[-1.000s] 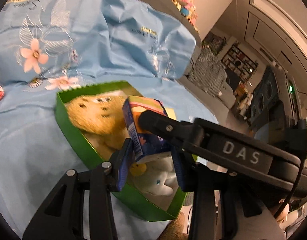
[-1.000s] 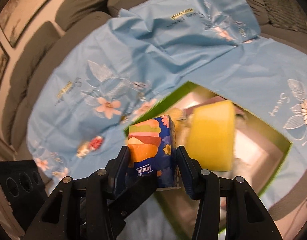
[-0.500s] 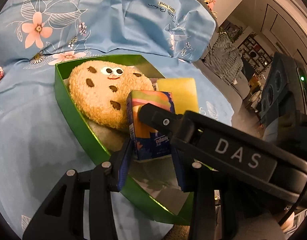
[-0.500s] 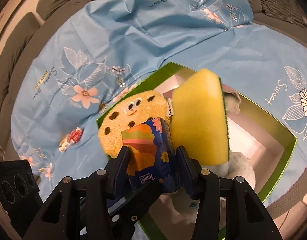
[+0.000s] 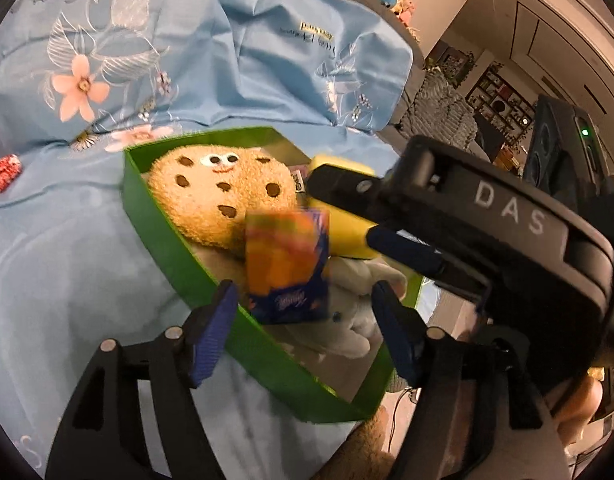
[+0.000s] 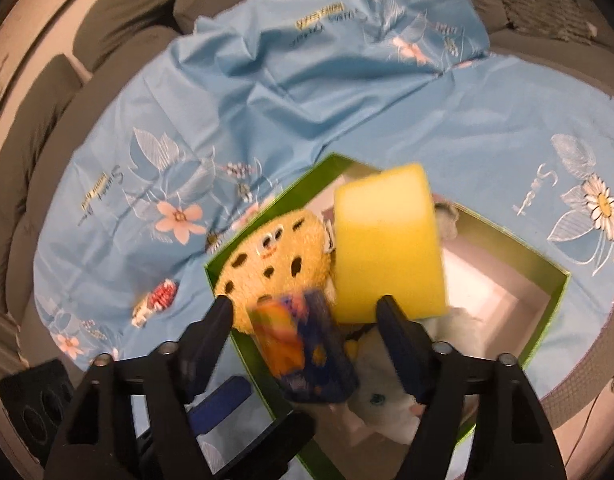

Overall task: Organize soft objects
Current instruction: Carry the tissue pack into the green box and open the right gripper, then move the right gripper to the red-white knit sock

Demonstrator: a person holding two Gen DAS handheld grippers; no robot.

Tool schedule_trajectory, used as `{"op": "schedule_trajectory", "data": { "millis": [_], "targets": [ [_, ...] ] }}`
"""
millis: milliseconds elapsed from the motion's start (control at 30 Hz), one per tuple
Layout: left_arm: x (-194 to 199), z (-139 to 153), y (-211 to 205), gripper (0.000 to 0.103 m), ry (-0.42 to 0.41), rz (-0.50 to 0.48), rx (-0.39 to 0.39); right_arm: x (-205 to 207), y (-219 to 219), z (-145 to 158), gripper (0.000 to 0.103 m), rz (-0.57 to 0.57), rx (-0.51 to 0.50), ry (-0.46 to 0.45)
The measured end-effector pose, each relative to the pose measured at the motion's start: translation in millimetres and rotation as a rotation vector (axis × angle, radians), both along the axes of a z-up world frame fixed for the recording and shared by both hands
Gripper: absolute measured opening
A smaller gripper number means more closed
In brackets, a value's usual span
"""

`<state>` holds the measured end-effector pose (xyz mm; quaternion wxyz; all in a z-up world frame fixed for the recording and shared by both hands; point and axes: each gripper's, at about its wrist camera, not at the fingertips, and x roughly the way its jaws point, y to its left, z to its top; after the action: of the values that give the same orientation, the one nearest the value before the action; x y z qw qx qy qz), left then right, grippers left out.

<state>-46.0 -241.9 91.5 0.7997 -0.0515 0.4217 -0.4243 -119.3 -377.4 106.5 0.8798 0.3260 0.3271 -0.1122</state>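
A green box (image 5: 167,236) (image 6: 547,300) lies on a blue flowered cloth. It holds a cookie plush (image 5: 223,196) (image 6: 279,264), a yellow sponge (image 6: 387,240) (image 5: 343,224) and a white plush (image 5: 347,320) (image 6: 387,404). A colourful tissue pack (image 5: 287,264) (image 6: 303,352), blurred, sits loose in the box between both sets of fingers. My left gripper (image 5: 303,312) is open around it. My right gripper (image 6: 303,332) is open too, its fingers apart from the pack.
A small red and white wrapped thing (image 5: 3,172) (image 6: 159,296) lies on the cloth left of the box. The cloth covers a grey sofa (image 6: 47,112). Room furniture and shelves (image 5: 499,104) lie beyond the cloth's right edge.
Both grippers were shut on the tissue pack over the box. Both have opened, and the pack has dropped loose into the box, blurred by motion.
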Motion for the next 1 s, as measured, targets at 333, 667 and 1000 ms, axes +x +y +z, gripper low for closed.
{"op": "schedule_trajectory", "data": {
  "millis": [333, 667, 1000],
  "targets": [
    [-6.9, 21.0, 69.5, 0.08, -0.064, 0.119, -0.03, -5.9, 25.2, 27.3, 0.084, 0.014, -0.098, -0.061],
    [10.3, 8.4, 185.1, 0.082, -0.095, 0.401, 0.106, 10.8, 77.0, 32.2, 0.087, 0.126, -0.161, -0.084],
    [50.7, -37.6, 288.0, 0.082, 0.03, 0.73, 0.088, 59.5, 151.7, -1.4, 0.088, 0.304, -0.171, -0.004]
  ]
}}
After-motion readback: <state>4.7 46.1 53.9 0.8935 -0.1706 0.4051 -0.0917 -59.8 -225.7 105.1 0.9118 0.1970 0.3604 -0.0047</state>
